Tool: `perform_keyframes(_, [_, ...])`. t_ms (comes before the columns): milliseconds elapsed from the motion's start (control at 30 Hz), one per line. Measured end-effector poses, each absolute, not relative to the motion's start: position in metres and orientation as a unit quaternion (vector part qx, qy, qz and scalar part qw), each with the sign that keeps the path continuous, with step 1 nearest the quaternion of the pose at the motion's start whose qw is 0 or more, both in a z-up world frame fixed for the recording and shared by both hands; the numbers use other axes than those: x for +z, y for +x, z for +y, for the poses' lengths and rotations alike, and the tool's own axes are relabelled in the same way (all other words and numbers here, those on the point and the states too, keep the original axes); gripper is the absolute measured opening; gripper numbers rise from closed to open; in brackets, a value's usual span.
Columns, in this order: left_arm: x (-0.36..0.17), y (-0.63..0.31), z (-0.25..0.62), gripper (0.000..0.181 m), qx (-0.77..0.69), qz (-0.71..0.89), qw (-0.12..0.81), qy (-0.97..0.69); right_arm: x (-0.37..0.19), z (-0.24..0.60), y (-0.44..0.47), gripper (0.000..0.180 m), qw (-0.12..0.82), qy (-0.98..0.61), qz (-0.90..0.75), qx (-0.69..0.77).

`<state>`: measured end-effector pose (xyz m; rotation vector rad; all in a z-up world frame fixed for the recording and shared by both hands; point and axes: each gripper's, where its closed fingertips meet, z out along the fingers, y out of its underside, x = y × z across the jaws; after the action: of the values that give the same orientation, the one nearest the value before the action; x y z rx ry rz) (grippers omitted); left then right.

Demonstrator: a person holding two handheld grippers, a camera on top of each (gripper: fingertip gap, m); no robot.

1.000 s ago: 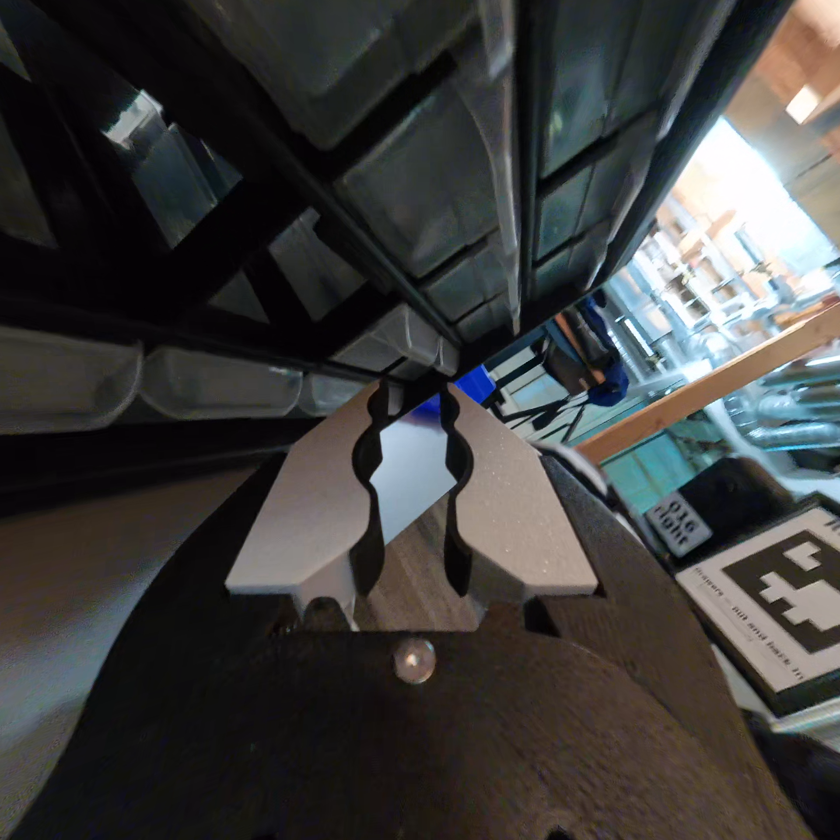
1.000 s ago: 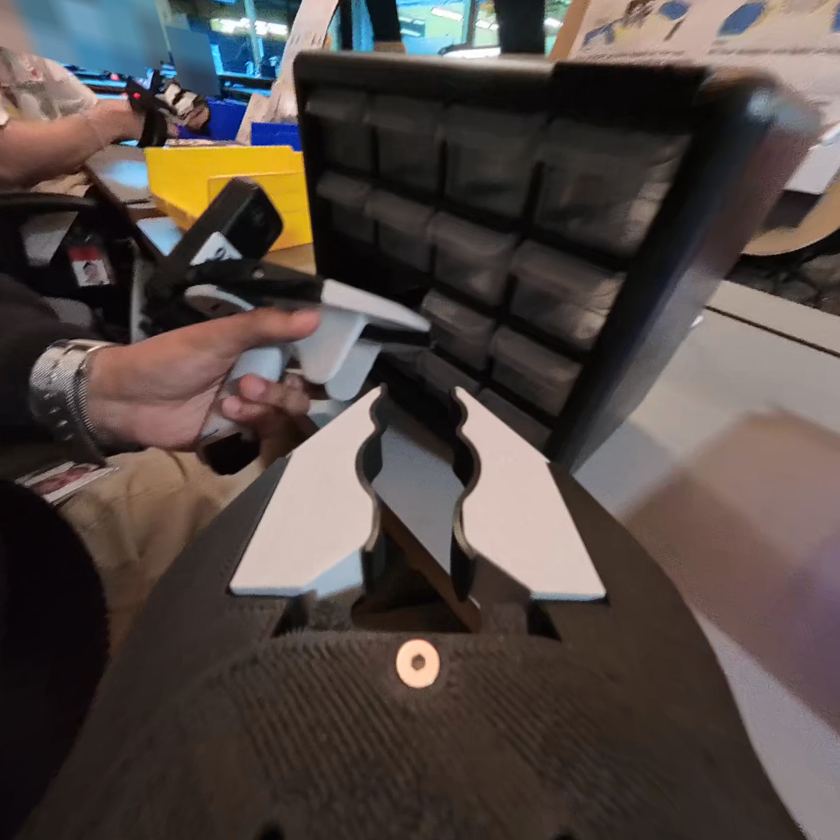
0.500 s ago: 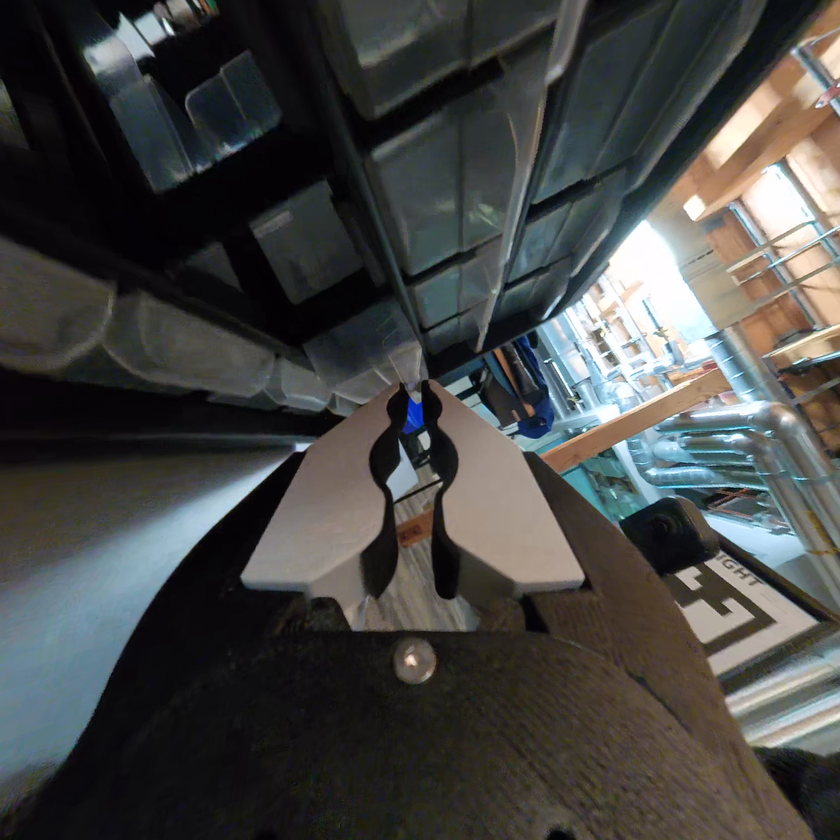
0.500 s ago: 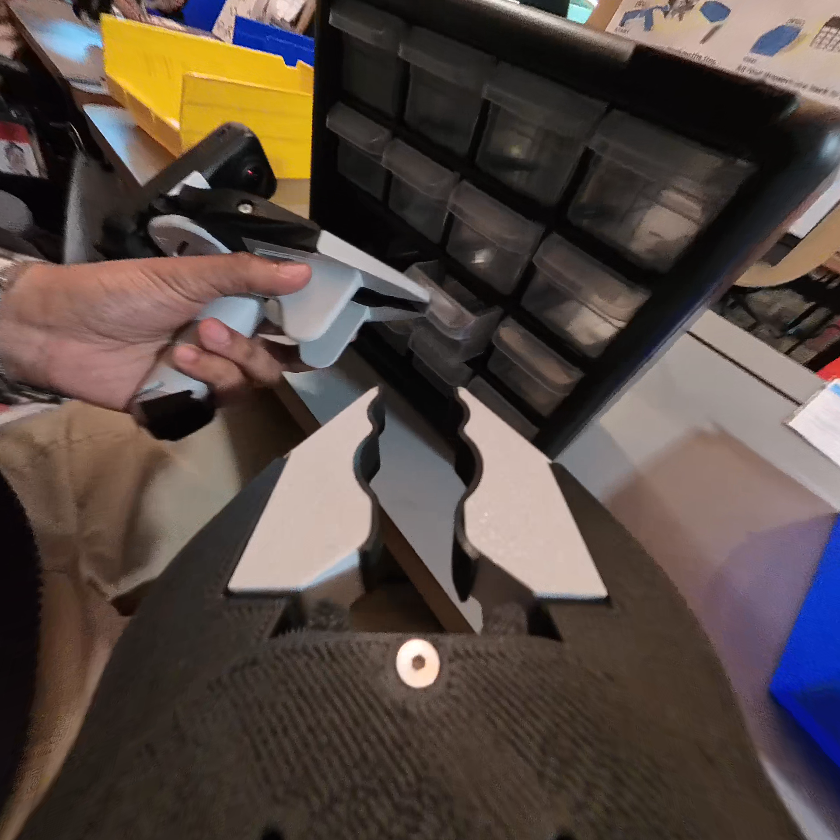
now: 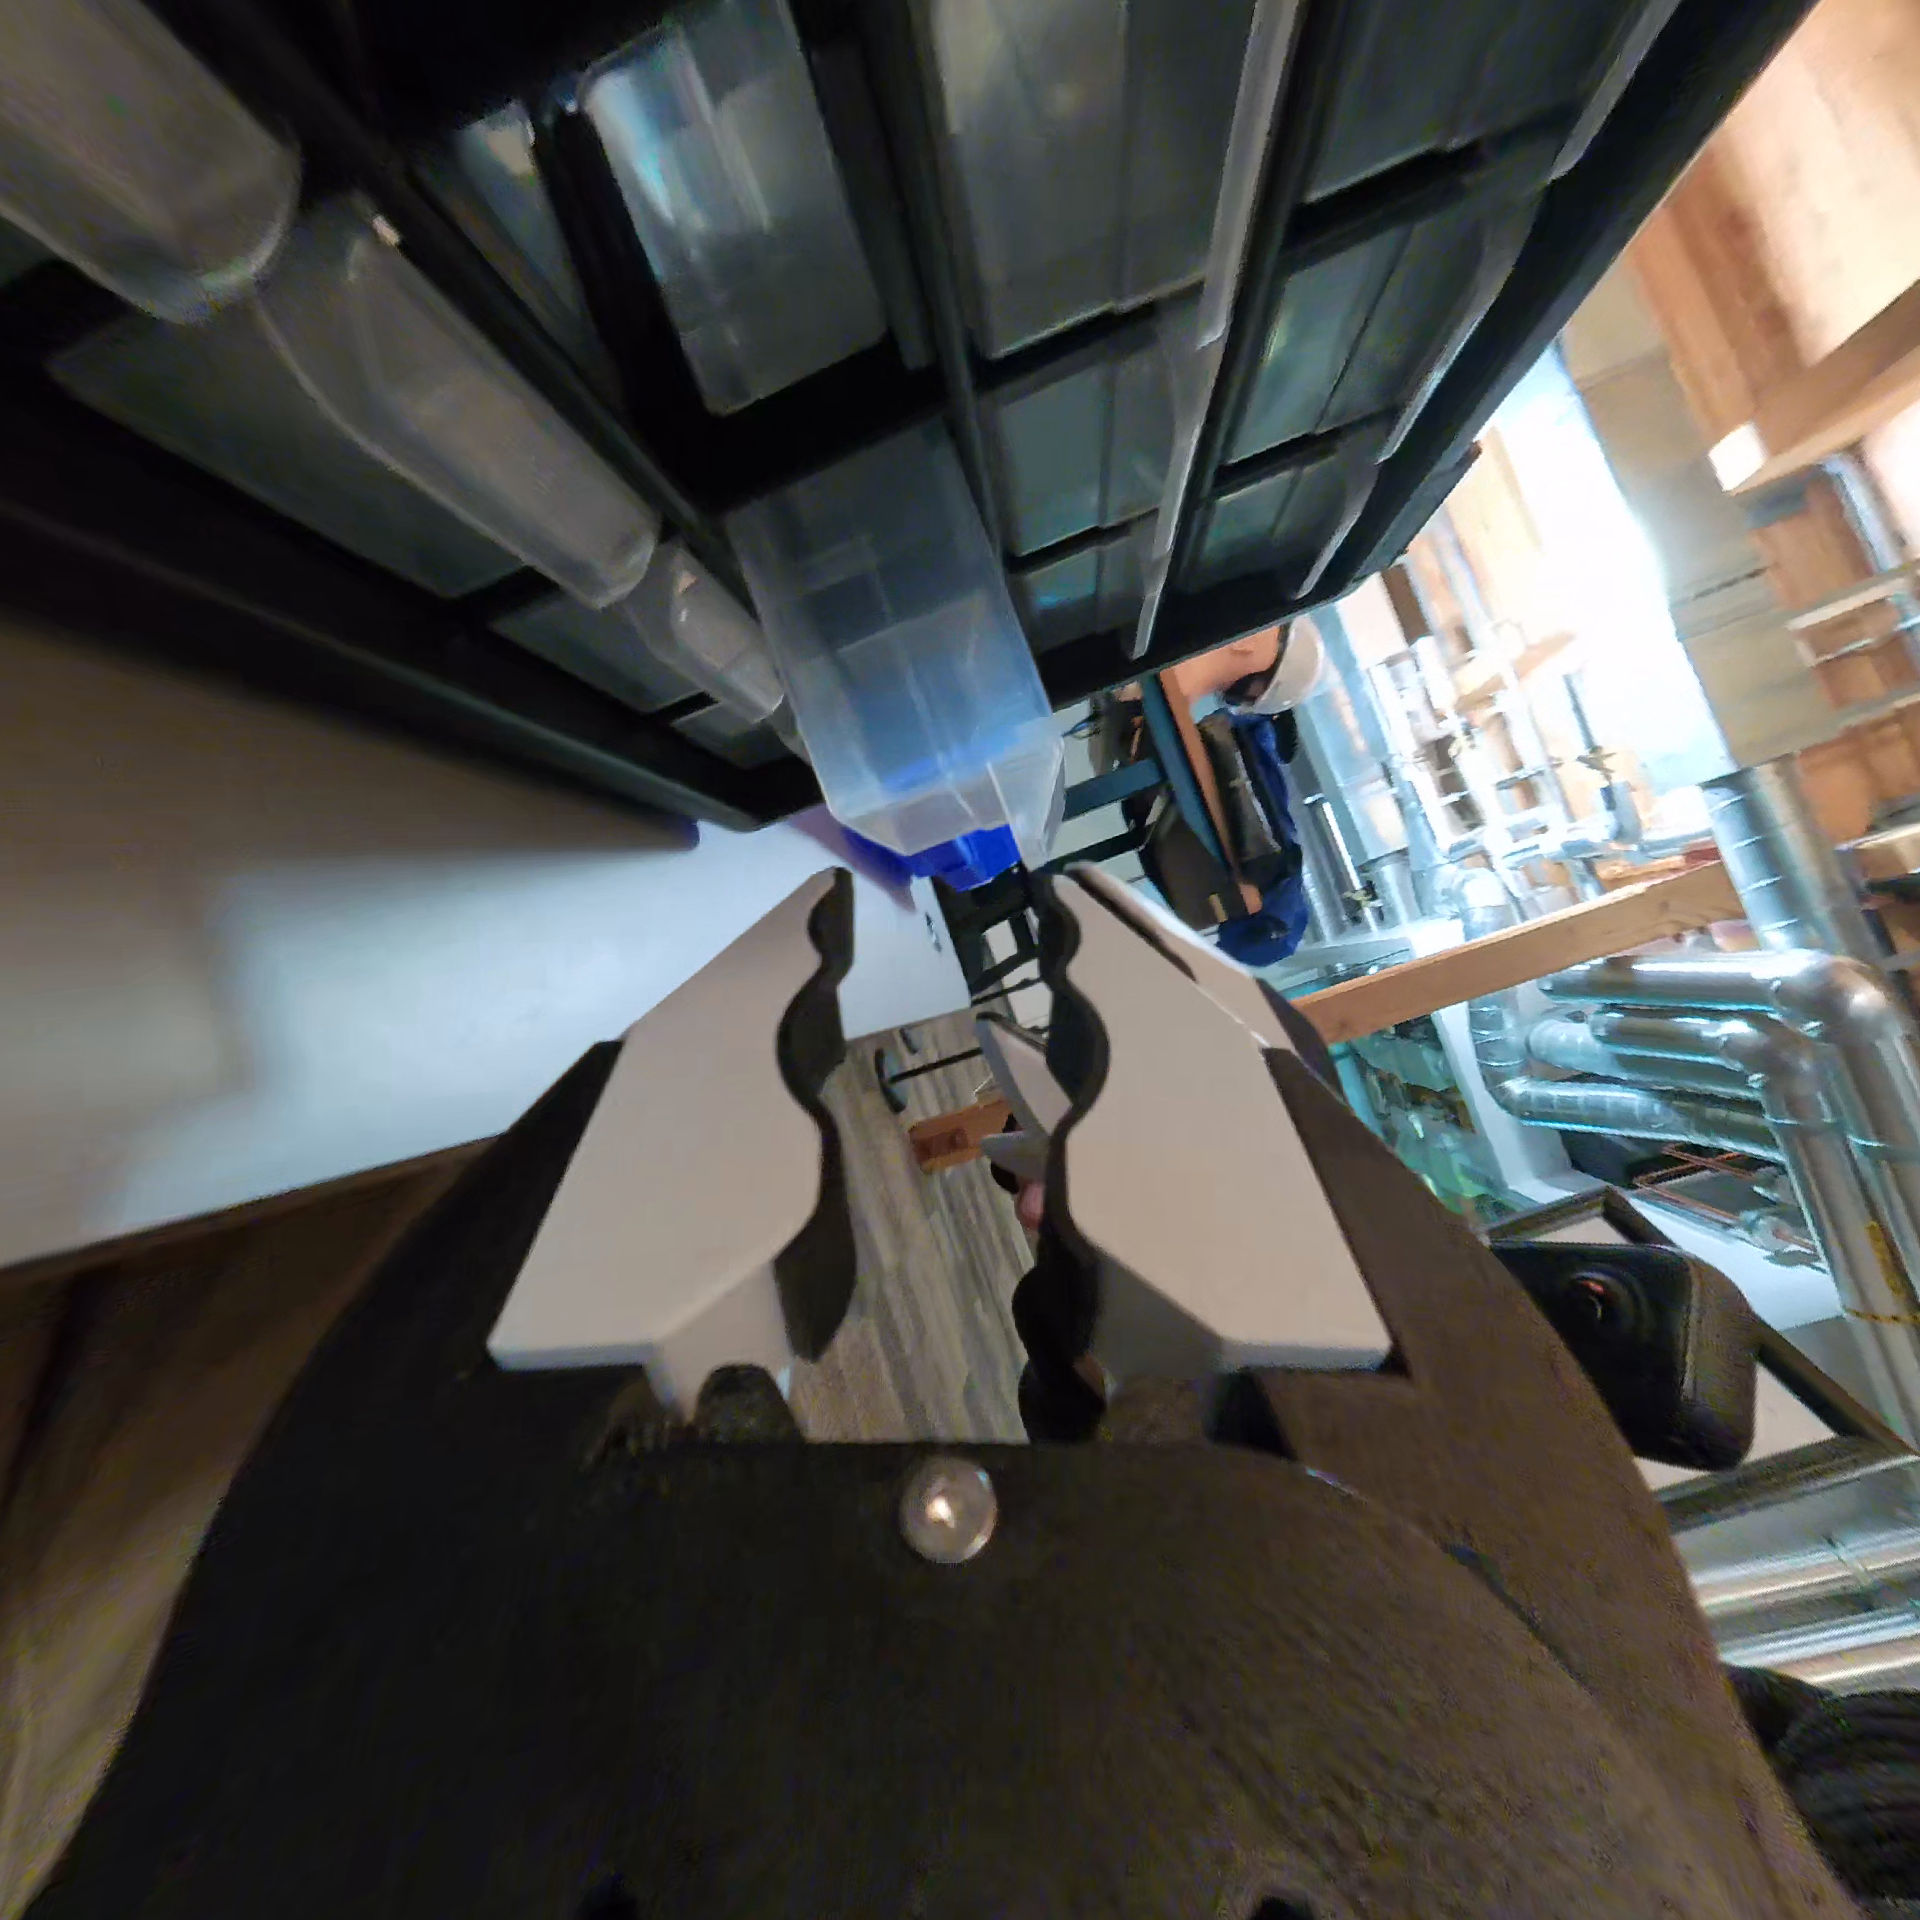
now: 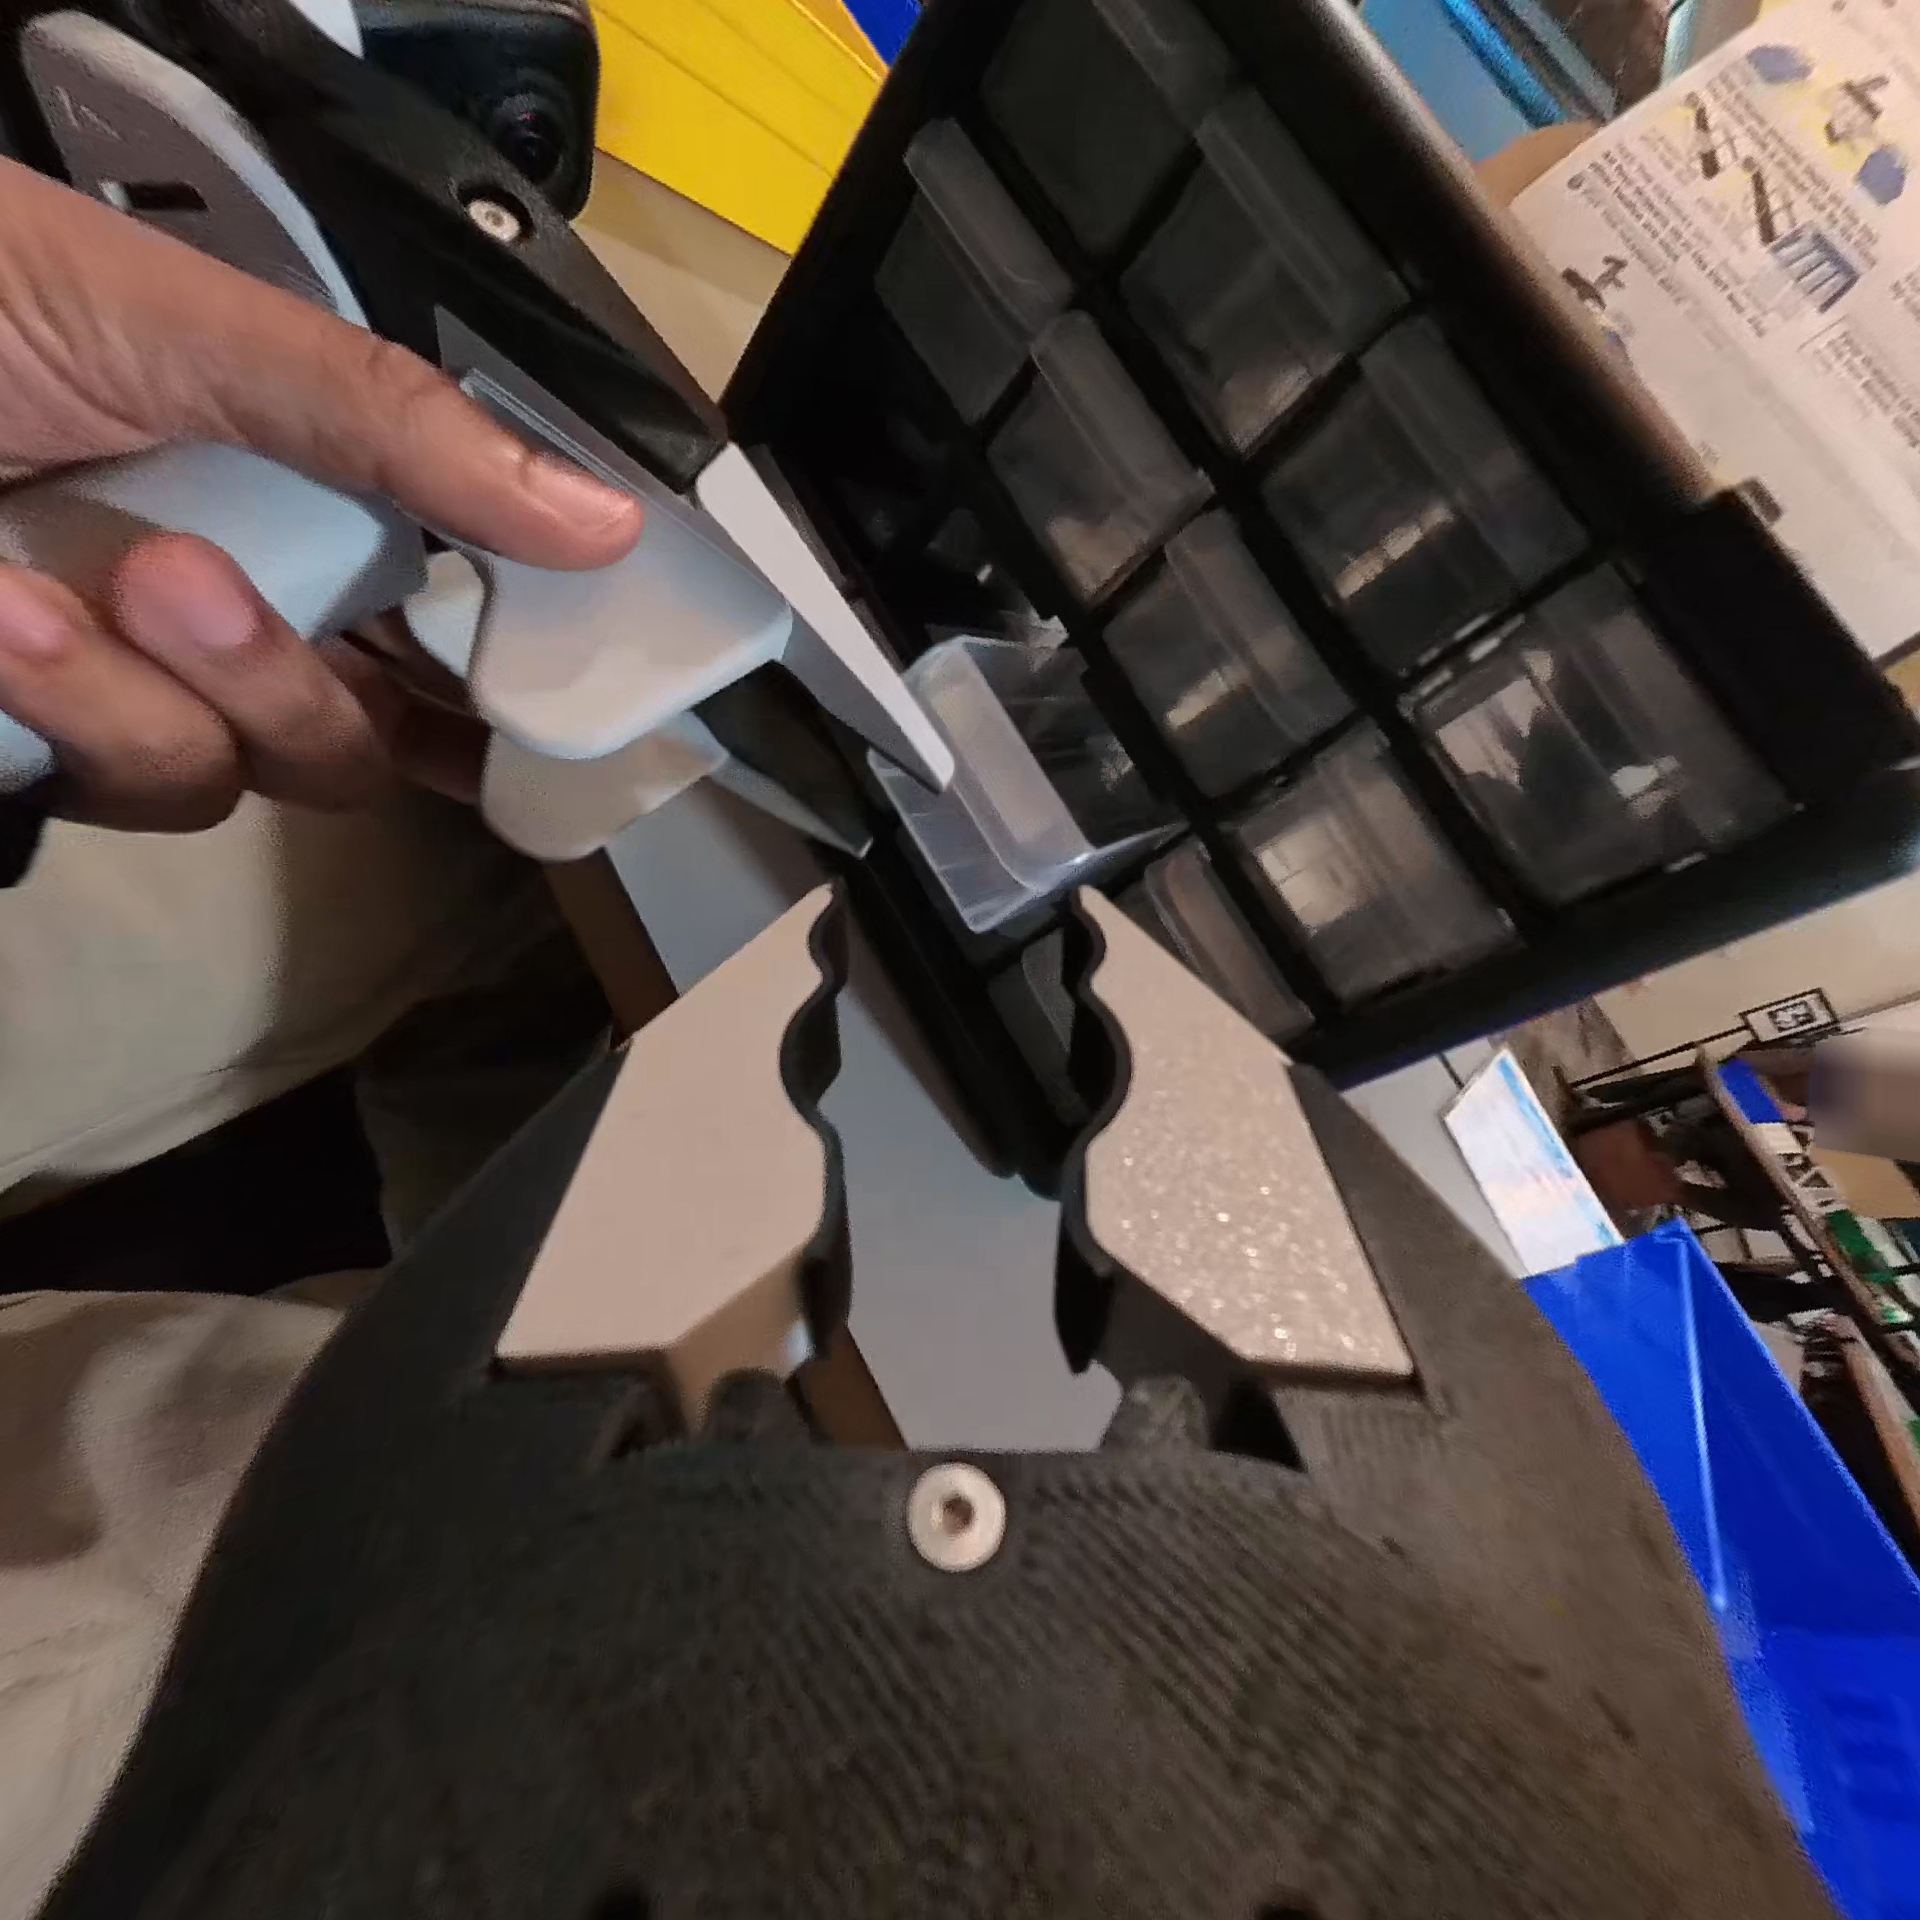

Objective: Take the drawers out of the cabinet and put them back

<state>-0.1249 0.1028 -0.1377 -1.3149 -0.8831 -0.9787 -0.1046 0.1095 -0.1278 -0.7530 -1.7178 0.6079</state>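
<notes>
A black cabinet point(image 6: 1558, 343) with several rows of clear drawers stands on a grey table point(image 6: 935, 1247). One clear drawer point(image 6: 987, 790) in a low row sticks partway out; it also shows in the left wrist view point(image 5: 904, 717). My left gripper point(image 5: 951, 878) is open, its tips right at the drawer's front end. In the right wrist view a hand holds the left gripper, and one of its fingers point(image 6: 831, 644) lies along the drawer's front. My right gripper point(image 6: 956, 899) is open and empty, just below the drawer.
A blue bin point(image 6: 1787, 1558) is at the right, and a yellow bin point(image 6: 727, 104) stands behind the cabinet on the left. A printed sheet point(image 6: 1766, 187) leans at the back right. The right gripper's camera point(image 5: 1621, 1340) shows beside my left gripper.
My left gripper has gone from nearly shut to open. The clear drawer now stands farther out of the cabinet. My right gripper has moved in close under the drawer.
</notes>
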Motion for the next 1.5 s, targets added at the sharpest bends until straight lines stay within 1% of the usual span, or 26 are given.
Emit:
perform_keyframes(33, [-0.139, -0.123, 0.101, 0.039, -0.421, -0.381, 0.591, -0.574, -0.127, 0.107, -0.106, 0.042, 0.556, -0.314, -0.726, 0.255])
perform_keyframes(167, [-0.142, -0.121, 0.091, 0.051, -0.398, -0.366, 0.584, -0.605, -0.123, 0.107, -0.113, 0.049, 0.580, -0.294, -0.730, 0.212])
perform_keyframes(267, [-0.144, -0.130, 0.083, 0.055, -0.358, -0.351, 0.596, -0.627, -0.124, 0.116, -0.123, 0.064, 0.603, -0.270, -0.738, 0.136])
perform_keyframes(367, [-0.147, -0.140, 0.081, 0.056, -0.340, -0.343, 0.599, -0.639, -0.131, 0.118, -0.133, 0.064, 0.613, -0.238, -0.750, 0.074])
perform_keyframes(533, [-0.153, -0.150, 0.082, 0.059, -0.349, -0.351, 0.589, -0.639, -0.138, 0.116, -0.149, 0.061, 0.608, -0.226, -0.761, 0.035])
perform_keyframes(567, [-0.153, -0.151, 0.082, 0.060, -0.355, -0.355, 0.587, -0.635, -0.139, 0.118, -0.152, 0.058, 0.605, -0.229, -0.762, 0.031])
perform_keyframes(600, [-0.153, -0.151, 0.082, 0.060, -0.357, -0.357, 0.587, -0.632, -0.140, 0.118, -0.154, 0.051, 0.604, -0.231, -0.763, 0.027])
perform_keyframes(733, [-0.152, -0.147, 0.083, 0.061, -0.355, -0.347, 0.588, -0.638, -0.142, 0.115, -0.152, 0.039, 0.603, -0.217, -0.768, 0.019])
perform_keyframes(867, [-0.152, -0.137, 0.085, 0.065, -0.374, -0.328, 0.579, -0.646, -0.143, 0.115, -0.141, 0.038, 0.591, -0.222, -0.775, 0.021])
perform_keyframes(967, [-0.151, -0.127, 0.083, 0.065, -0.384, -0.329, 0.574, -0.645, -0.144, 0.112, -0.133, 0.037, 0.584, -0.216, -0.781, 0.036])
perform_keyframes(1000, [-0.148, -0.120, 0.082, 0.070, -0.392, -0.323, 0.572, -0.644, -0.144, 0.109, -0.130, 0.037, 0.584, -0.207, -0.784, 0.038])
perform_keyframes(1100, [-0.143, -0.101, 0.078, 0.077, -0.400, -0.280, 0.566, -0.665, -0.146, 0.104, -0.124, 0.036, 0.583, -0.197, -0.787, 0.044])
perform_keyframes(1167, [-0.136, -0.100, 0.073, 0.081, -0.394, -0.257, 0.575, -0.670, -0.146, 0.099, -0.120, 0.035, 0.579, -0.196, -0.790, 0.055])
perform_keyframes(1267, [-0.118, -0.113, 0.061, 0.081, -0.389, -0.251, 0.614, -0.639, -0.150, 0.092, -0.113, 0.032, 0.569, -0.195, -0.796, 0.067])
perform_keyframes(1367, [-0.082, -0.118, 0.044, 0.084, -0.437, -0.225, 0.666, -0.562, -0.153, 0.080, -0.105, 0.030, 0.553, -0.192, -0.806, 0.094])
perform_keyframes(1500, [-0.077, -0.116, 0.042, 0.088, -0.416, -0.195, 0.679, -0.573, -0.156, 0.066, -0.097, 0.029, 0.536, -0.192, -0.814, 0.117])
